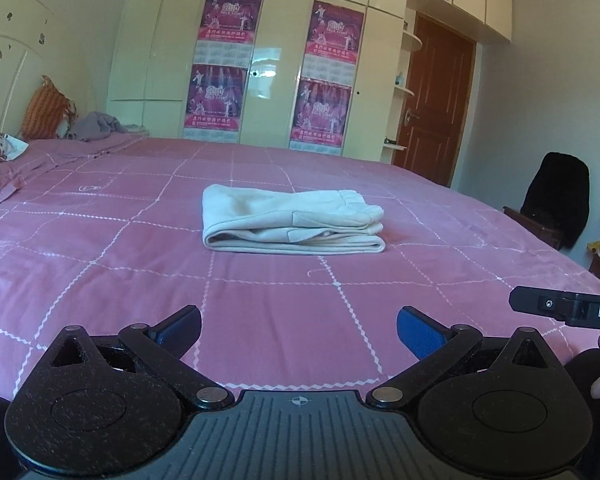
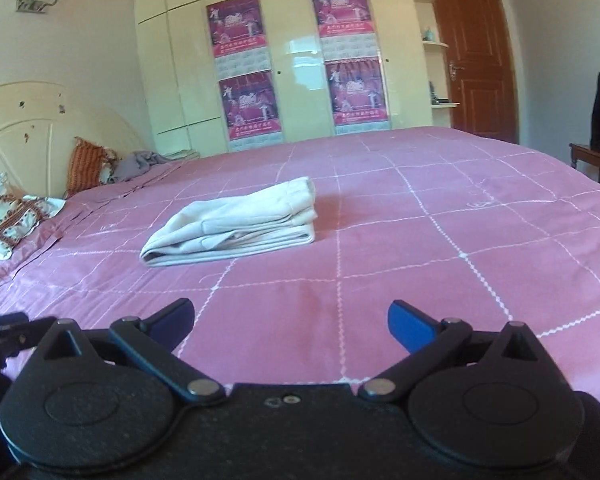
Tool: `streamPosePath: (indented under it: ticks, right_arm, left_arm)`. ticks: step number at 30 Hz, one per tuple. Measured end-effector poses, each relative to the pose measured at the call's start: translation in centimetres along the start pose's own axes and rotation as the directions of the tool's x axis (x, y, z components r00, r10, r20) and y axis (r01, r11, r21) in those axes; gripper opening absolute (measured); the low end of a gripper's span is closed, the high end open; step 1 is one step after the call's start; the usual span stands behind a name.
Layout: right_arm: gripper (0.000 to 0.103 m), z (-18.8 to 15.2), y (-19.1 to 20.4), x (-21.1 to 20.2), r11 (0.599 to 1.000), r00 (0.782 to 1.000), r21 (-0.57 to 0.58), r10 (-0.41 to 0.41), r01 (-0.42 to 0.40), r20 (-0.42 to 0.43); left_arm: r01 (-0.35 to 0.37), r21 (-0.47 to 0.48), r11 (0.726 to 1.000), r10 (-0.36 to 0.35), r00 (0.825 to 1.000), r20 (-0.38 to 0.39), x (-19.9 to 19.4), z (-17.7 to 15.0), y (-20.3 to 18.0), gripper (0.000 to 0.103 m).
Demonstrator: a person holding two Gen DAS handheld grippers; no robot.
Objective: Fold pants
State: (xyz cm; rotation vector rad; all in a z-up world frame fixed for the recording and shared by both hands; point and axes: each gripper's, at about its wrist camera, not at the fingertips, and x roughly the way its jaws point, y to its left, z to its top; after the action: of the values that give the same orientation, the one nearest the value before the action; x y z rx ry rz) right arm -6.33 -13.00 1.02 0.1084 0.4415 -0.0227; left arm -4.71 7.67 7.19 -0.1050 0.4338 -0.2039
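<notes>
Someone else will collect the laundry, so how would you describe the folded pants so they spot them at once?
Look at the big bed with the pink checked bedspread. Near its middle lie the folded pants, a flat cream stack. Unlike the crumpled grey-purple cloth and patterned pillows by the headboard, they are neatly layered and lie alone.

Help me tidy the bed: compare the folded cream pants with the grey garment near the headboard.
The pants lie folded in a neat flat stack mid-bed; the grey garment sits crumpled in a loose heap at the far edge. The pants are cream, the garment dull grey-purple. Both rest on the pink bedspread, untouched.
</notes>
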Motion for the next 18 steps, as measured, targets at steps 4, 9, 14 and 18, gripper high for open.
streamPosePath:
  ticks: [4, 9, 14, 18]
  right_arm:
    - [0.103, -0.3, 1.3, -0.2, 0.998, 1.0, -0.07, 0.005, -0.005, 0.006]
    - [0.103, -1.0, 2.5, -0.7, 0.996, 1.0, -0.091, 0.017, -0.016, 0.002]
    - [0.103, -1.1, 2.6, -0.7, 0.996, 1.0, -0.093, 0.016, -0.015, 0.003]
    - [0.103, -1.2, 2.7, -0.8, 0.995, 1.0, -0.102, 0.02, -0.02, 0.004]
  left_arm:
    - [-0.011, -0.024, 1.0, 0.01, 1.0, -0.02, 0.2, -0.2, 0.4, 0.103]
    - [-0.013, -0.014, 1.0, 0.013, 1.0, -0.011, 0.1, -0.2, 0.2, 0.103]
    - [-0.006, 0.013, 1.0, 0.006, 1.0, -0.007, 0.0, -0.3, -0.4, 0.103]
    - [-0.003, 0.02, 1.0, 0.003, 1.0, -0.009, -0.1, -0.3, -0.6, 0.103]
